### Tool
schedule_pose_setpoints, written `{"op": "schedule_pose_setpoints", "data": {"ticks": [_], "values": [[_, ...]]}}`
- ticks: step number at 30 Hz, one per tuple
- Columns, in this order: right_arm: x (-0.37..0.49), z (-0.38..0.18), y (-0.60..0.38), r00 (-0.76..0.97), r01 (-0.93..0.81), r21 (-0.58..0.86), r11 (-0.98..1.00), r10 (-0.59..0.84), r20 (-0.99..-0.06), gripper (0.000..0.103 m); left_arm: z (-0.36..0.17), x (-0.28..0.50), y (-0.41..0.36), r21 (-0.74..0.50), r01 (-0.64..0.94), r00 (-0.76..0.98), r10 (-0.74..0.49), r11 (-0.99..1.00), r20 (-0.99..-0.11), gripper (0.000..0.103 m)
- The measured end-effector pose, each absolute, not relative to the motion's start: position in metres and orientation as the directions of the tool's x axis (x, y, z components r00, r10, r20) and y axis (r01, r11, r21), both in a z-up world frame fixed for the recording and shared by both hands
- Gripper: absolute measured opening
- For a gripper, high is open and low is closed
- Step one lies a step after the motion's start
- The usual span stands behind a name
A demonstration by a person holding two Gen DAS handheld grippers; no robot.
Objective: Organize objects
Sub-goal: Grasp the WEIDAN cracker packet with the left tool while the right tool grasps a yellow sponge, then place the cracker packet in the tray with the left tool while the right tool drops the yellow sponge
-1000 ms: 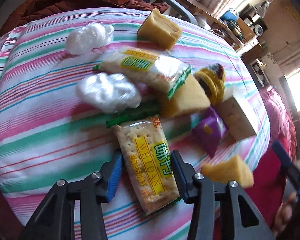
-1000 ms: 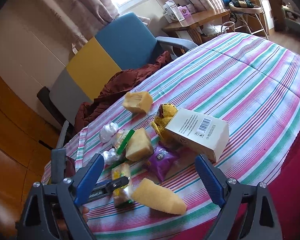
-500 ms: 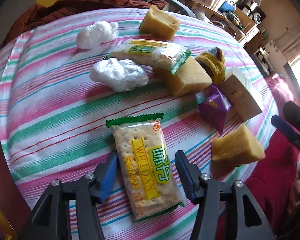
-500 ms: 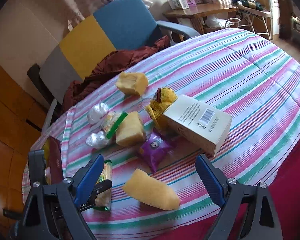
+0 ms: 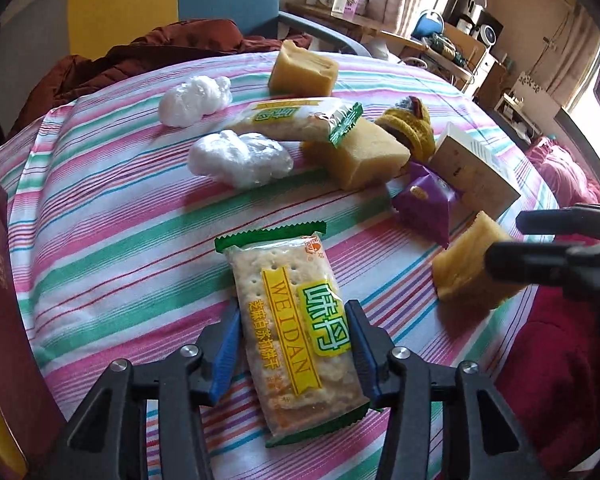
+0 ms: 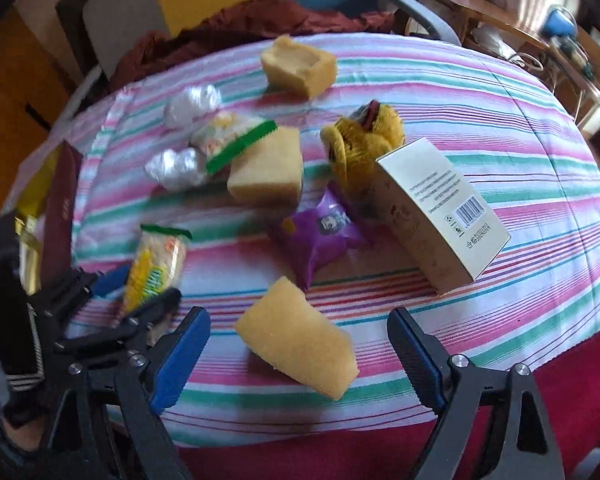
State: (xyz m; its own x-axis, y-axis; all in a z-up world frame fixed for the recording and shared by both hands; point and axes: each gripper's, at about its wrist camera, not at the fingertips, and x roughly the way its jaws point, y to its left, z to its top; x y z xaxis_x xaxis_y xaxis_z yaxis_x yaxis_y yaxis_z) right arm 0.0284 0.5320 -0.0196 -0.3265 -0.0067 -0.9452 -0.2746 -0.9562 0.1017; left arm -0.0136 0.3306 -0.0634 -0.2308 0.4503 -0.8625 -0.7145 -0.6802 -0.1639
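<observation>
1. At the bottom of the left wrist view, the left gripper (image 5: 294, 344) is closing its jaws on the Weidan cracker packet (image 5: 296, 324); the blue pads are sitting against the packet's two long edges, and the packet is lying flat on the striped tabletop (image 5: 112, 216).
2. At the bottom of the right wrist view, the right gripper (image 6: 298, 356) is narrowing its jaws, which are standing wide apart on either side of a yellow sponge wedge (image 6: 298, 348) near the tabletop's front edge; the pads are not touching it.
3. Just beyond that wedge, at the centre of the right wrist view, a purple snack pouch (image 6: 320, 236) is lying beside a cardboard box (image 6: 440, 208) that is leaning at a tilt.
4. A second sponge block (image 6: 268, 172) is sitting past the pouch, with another cracker packet (image 5: 296, 118) resting across it and two crumpled clear plastic bags (image 5: 240, 158) lying to its left.
5. A yellow knitted item (image 6: 360, 136) is touching the box's far end.
6. Farthest back, towards the top of the frame, a third sponge block (image 6: 300, 66) is sitting alone.
</observation>
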Motion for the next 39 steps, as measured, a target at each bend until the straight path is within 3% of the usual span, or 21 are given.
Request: {"op": "schedule_pose_setpoints", "data": {"ticks": [2,6,12,20,26,31,39], "values": [[0.025,-0.024,0.526,-0.277,-0.243,0.034,-0.969,0.036,-0.96,0.081,-0.062,-0.012,0.328,-0.169,-0.711,-0.236,0.457,-0.683,-0.857,0.05],[0.02,-0.03,0.512,-0.242,-0.166,-0.068,-0.984,0.107,-0.964,0.058,-0.07,-0.012,0.345,-0.189,-0.706,-0.235,0.478,-0.683,-0.846,0.05],[0.026,-0.025,0.52,-0.289,-0.205,-0.068,-0.976,0.127,-0.949,0.045,-0.049,-0.002,0.315,-0.225,-0.708,-0.243,0.53,-0.669,-0.812,0.05],[0.035,-0.004,0.528,-0.42,-0.27,0.055,-0.961,0.066,-0.905,0.044,-0.001,0.004,0.258,-0.262,-0.68,-0.313,0.593,-0.685,-0.742,0.05],[0.025,0.029,0.488,-0.536,-0.194,0.124,-0.973,-0.001,-0.844,0.044,0.022,-0.012,0.194,-0.306,-0.569,-0.417,0.589,-0.763,-0.692,0.05],[0.006,0.061,0.436,-0.61,-0.072,0.164,-0.984,-0.086,-0.788,0.044,0.03,-0.031,0.133,-0.317,-0.448,-0.515,0.531,-0.836,-0.673,0.05],[-0.024,0.08,0.343,-0.612,0.118,0.221,-0.968,-0.246,-0.752,0.044,0.008,-0.055,0.039,-0.321,-0.214,-0.588,0.384,-0.923,-0.712,0.05]]}}
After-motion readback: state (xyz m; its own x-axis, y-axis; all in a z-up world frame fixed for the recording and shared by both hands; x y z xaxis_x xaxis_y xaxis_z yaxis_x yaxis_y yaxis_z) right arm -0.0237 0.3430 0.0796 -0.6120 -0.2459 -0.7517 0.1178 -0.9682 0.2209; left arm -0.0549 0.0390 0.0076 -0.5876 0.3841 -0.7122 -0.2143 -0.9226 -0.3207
